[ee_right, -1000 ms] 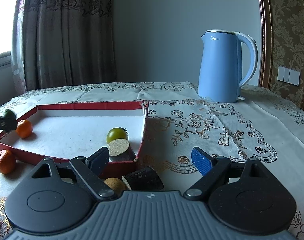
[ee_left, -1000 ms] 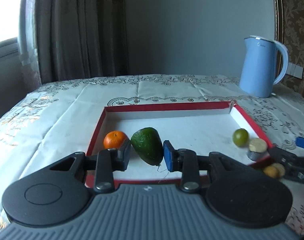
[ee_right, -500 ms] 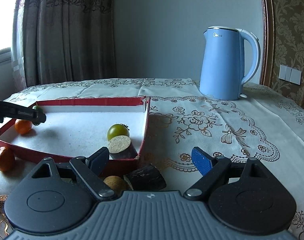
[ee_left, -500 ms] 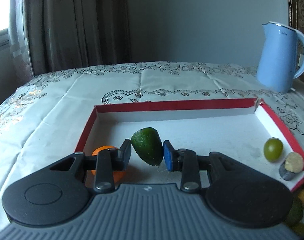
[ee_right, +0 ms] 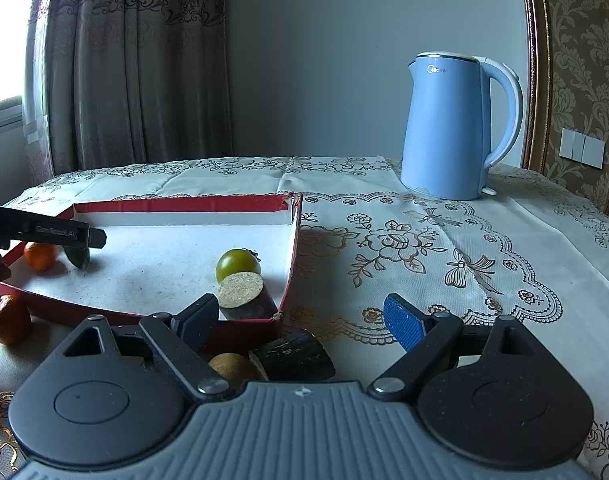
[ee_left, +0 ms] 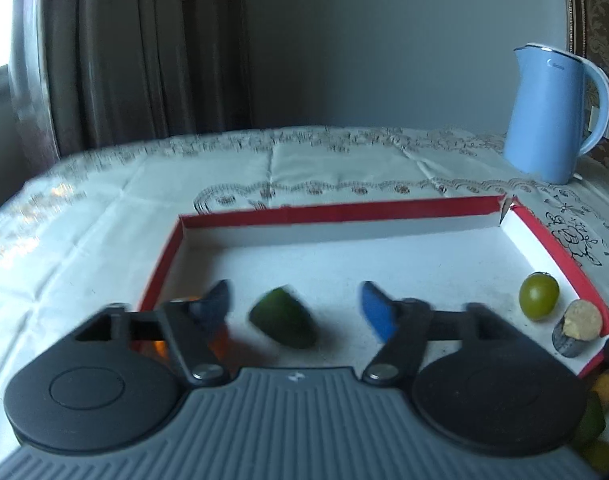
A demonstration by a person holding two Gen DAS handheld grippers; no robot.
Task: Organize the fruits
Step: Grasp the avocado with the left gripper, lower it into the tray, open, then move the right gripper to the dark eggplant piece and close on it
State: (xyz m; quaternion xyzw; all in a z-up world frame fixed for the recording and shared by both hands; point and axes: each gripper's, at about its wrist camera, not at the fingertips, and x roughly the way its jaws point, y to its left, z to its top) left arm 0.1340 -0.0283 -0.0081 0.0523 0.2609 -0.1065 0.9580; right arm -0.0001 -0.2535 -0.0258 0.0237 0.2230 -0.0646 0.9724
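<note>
Left gripper (ee_left: 294, 308) with jaws spread wide, gripping nothing; dark green avocado (ee_left: 283, 323) lying between them on the floor of the red-rimmed tray (ee_left: 344, 212), blurred; orange mandarin (ee_right: 40, 256) just beside it; green tomato (ee_left: 539, 293) near the tray's right wall; right gripper (ee_right: 304, 316) likewise gaping, above a dark cut piece (ee_right: 294, 354) on the worktop (ee_right: 444, 248).
</note>
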